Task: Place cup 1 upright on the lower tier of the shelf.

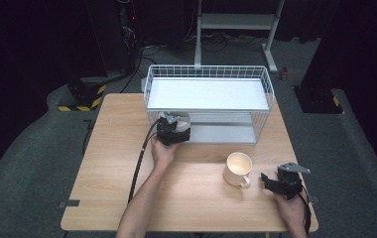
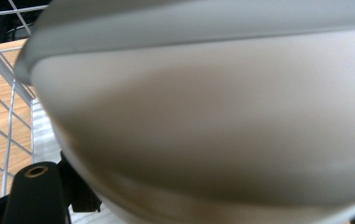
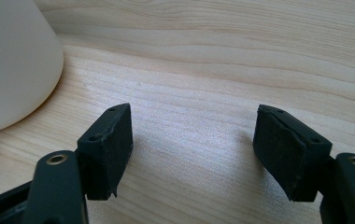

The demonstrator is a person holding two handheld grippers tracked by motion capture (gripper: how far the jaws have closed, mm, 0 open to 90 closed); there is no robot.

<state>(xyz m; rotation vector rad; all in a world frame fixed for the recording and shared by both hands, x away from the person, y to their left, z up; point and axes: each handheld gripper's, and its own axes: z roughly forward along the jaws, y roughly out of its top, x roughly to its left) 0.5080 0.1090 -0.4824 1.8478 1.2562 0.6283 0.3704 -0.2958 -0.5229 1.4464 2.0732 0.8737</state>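
My left gripper [image 1: 173, 124] is at the front opening of the white wire rack [image 1: 263, 79], at its lower level. In the left gripper view a white cup [image 2: 213, 121] sits very close and tilted, and one black finger [image 2: 35, 196] presses against its side, so the jaws are shut on the cup. A cream mug [image 1: 238, 168] stands upright on the wooden table [image 1: 191, 198], its handle towards the person. Just right of the mug, my right gripper [image 1: 267, 181] rests low over the table. Its jaws [image 3: 192, 154] stand open over bare wood, with the mug [image 3: 12, 60] to their left.
The rack has a white top shelf [image 1: 206, 94] and a grey lower shelf [image 1: 226, 131]. Its wires [image 2: 7, 116] pass close to the left jaw. Black cables trail from both grippers. Dark floor, a metal stand and striped blocks lie beyond the table.
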